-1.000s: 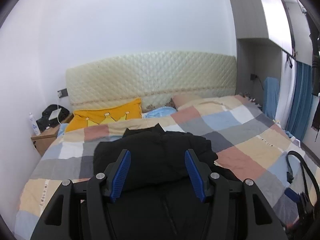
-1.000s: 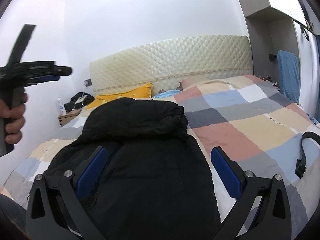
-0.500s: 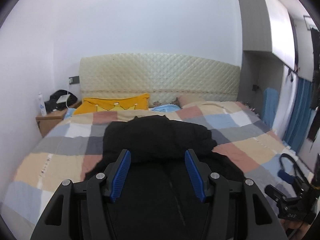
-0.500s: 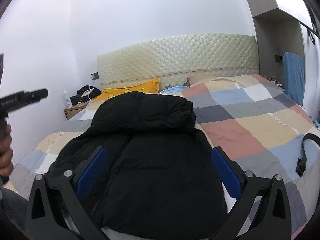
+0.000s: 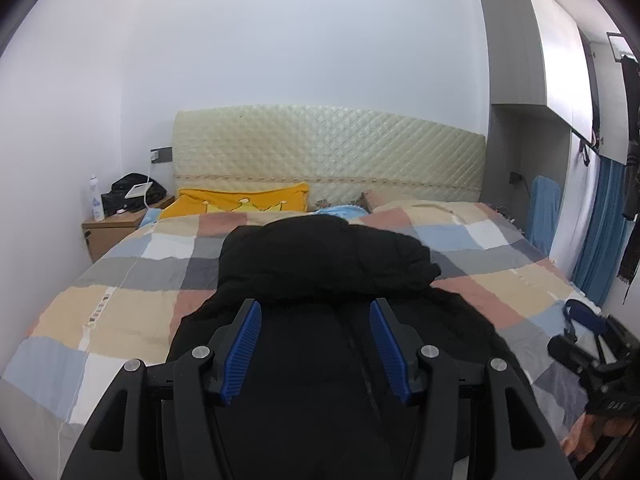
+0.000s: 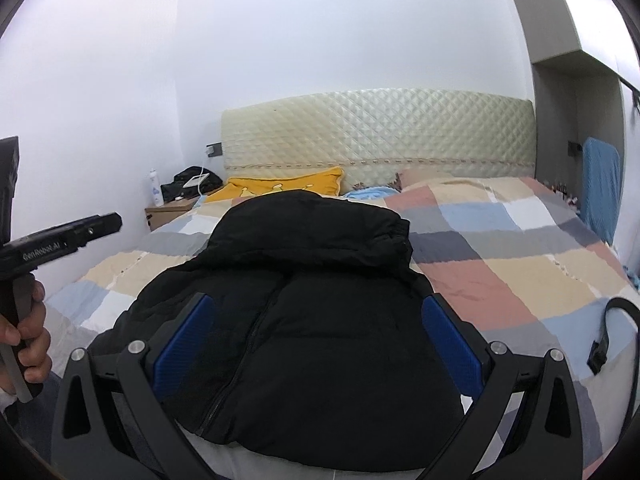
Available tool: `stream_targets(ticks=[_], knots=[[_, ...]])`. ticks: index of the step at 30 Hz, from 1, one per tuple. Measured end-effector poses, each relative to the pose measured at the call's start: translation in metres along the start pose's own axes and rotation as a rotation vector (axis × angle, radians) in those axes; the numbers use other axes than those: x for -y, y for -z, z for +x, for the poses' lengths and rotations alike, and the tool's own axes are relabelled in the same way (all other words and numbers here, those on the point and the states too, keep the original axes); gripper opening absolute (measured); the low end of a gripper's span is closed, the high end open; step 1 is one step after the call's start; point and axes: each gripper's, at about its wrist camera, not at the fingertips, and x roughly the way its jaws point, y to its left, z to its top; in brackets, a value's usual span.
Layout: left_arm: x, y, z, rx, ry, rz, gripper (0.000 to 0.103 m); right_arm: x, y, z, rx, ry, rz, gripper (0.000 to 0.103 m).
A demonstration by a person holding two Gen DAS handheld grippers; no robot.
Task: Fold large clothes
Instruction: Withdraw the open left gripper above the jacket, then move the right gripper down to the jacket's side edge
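Note:
A black puffer jacket [image 5: 320, 264] lies zip side up on the checked bedspread [image 5: 120, 320], its hood end folded over toward the headboard. My left gripper [image 5: 315, 344] hovers over the jacket's near part, jaws half apart and open, nothing between the blue pads. In the right wrist view the jacket [image 6: 304, 272] fills the middle, and my right gripper [image 6: 318, 340] stands wide open above its near hem, holding nothing. The left gripper [image 6: 60, 240] shows at that view's left edge, held by a hand [image 6: 28, 332]. The right gripper [image 5: 592, 364] appears at the left view's lower right.
A yellow pillow [image 5: 240, 204] and a blue cloth lie by the quilted headboard [image 5: 328, 152]. A bedside table [image 5: 116, 232] with a bottle and a black bag stands at the left. A black strap [image 6: 608, 332] lies on the bed's right side. A blue curtain [image 5: 600, 236] hangs at the right.
My left gripper has sunk and shifted left, off to the jacket's left side in the right wrist view. The right gripper has drawn back a little. The jacket lies as before.

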Motion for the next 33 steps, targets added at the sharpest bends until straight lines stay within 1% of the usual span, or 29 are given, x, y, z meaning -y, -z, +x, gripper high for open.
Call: stream_targets(ticks=[4,6,8,10,11,13,14,15,16,18,19,20,22,24,26,27,30,31,33], knots=[[-0.007,0.013,0.003,-0.027,-0.012,-0.017,0.056,-0.005,0.002,0.005,-0.022,-0.027,0.001,0.103],[-0.013,0.018,0.005,-0.044,-0.002,-0.037,0.056,-0.007,0.003,0.007,-0.034,-0.031,-0.002,0.103],[-0.016,0.021,0.009,-0.06,0.002,-0.042,0.056,-0.007,0.003,0.01,-0.043,-0.025,-0.008,0.103],[-0.017,0.024,0.014,-0.071,-0.016,-0.036,0.056,-0.007,0.004,0.015,-0.062,-0.008,-0.017,0.103],[-0.017,0.024,0.016,-0.077,-0.022,-0.031,0.056,-0.004,0.004,0.018,-0.07,-0.01,-0.009,0.103],[-0.015,0.028,0.022,-0.097,-0.026,-0.017,0.056,0.008,0.005,0.025,-0.099,-0.048,0.041,0.103],[-0.014,0.029,0.024,-0.108,-0.011,-0.021,0.056,0.017,0.005,0.03,-0.117,-0.053,0.069,0.103],[-0.015,0.031,0.027,-0.127,0.029,-0.041,0.056,0.029,0.005,0.036,-0.135,-0.038,0.105,0.103],[-0.017,0.032,0.029,-0.141,0.054,-0.055,0.056,0.034,0.005,0.038,-0.145,-0.036,0.119,0.103],[-0.017,0.034,0.03,-0.153,0.069,-0.068,0.056,0.051,0.004,0.047,-0.176,-0.02,0.139,0.103],[-0.017,0.035,0.031,-0.154,0.068,-0.065,0.056,0.057,0.002,0.049,-0.184,-0.002,0.142,0.103],[-0.017,0.035,0.031,-0.157,0.083,-0.072,0.056,0.066,0.0,0.051,-0.195,0.022,0.147,0.103],[-0.023,0.034,0.033,-0.171,0.126,-0.115,0.056,0.081,-0.003,0.054,-0.209,0.033,0.184,0.103],[-0.029,0.034,0.035,-0.176,0.128,-0.144,0.056,0.093,-0.003,0.056,-0.229,0.042,0.22,0.103],[-0.031,0.035,0.035,-0.172,0.099,-0.143,0.056,0.103,-0.002,0.06,-0.267,0.058,0.234,0.103],[-0.031,0.035,0.035,-0.169,0.089,-0.138,0.056,0.106,0.0,0.065,-0.307,0.077,0.225,0.103],[-0.03,0.036,0.036,-0.172,0.102,-0.138,0.056,0.112,0.012,0.082,-0.452,0.137,0.138,0.103],[-0.03,0.036,0.036,-0.175,0.105,-0.138,0.056,0.115,0.018,0.087,-0.496,0.133,0.128,0.103],[-0.028,0.037,0.038,-0.181,0.11,-0.135,0.056,0.124,0.028,0.09,-0.557,0.139,0.146,0.103]])
